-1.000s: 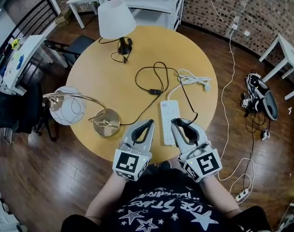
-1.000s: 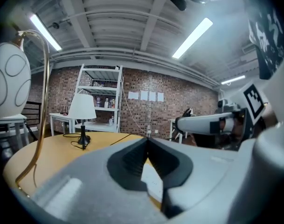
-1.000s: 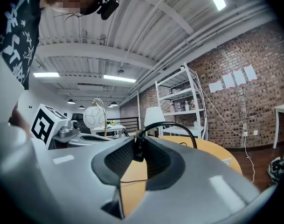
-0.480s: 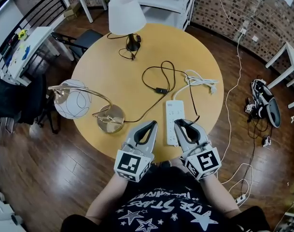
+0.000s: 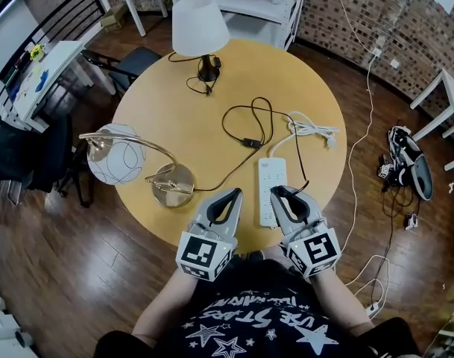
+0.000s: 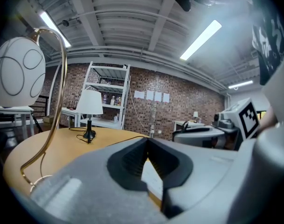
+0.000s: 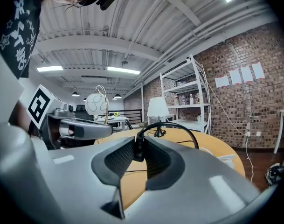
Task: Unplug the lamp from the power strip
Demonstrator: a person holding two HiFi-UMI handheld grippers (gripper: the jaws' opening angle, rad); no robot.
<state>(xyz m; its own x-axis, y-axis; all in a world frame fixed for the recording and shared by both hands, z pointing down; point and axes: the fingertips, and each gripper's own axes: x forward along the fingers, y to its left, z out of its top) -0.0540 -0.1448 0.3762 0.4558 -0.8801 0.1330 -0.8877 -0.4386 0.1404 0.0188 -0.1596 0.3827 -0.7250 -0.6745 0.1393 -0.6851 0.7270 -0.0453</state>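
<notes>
A white power strip (image 5: 269, 183) lies on the round wooden table (image 5: 167, 103), near its front edge. My right gripper (image 5: 281, 195) is at the strip's right side, shut on a black plug (image 7: 138, 152). The plug's black cable (image 5: 250, 118) arcs up over the jaws and loops across the table to an inline switch (image 5: 248, 142). From there it runs toward the brass base of the globe lamp (image 5: 174, 182). The plug's prongs are hidden. My left gripper (image 5: 230, 198) rests left of the strip, shut and empty, its pads meeting at the tips (image 6: 147, 143).
A lamp with a white shade (image 5: 200, 24) stands at the table's far side, its own cord coiled by its base. The strip's white cord (image 5: 310, 127) lies bundled at the right. Chairs, white tables and loose cables on the floor surround the table.
The head view has shifted a little, so the table sits slightly further right in the picture. Both grippers keep their places beside the strip, the right one still shut on the plug.
</notes>
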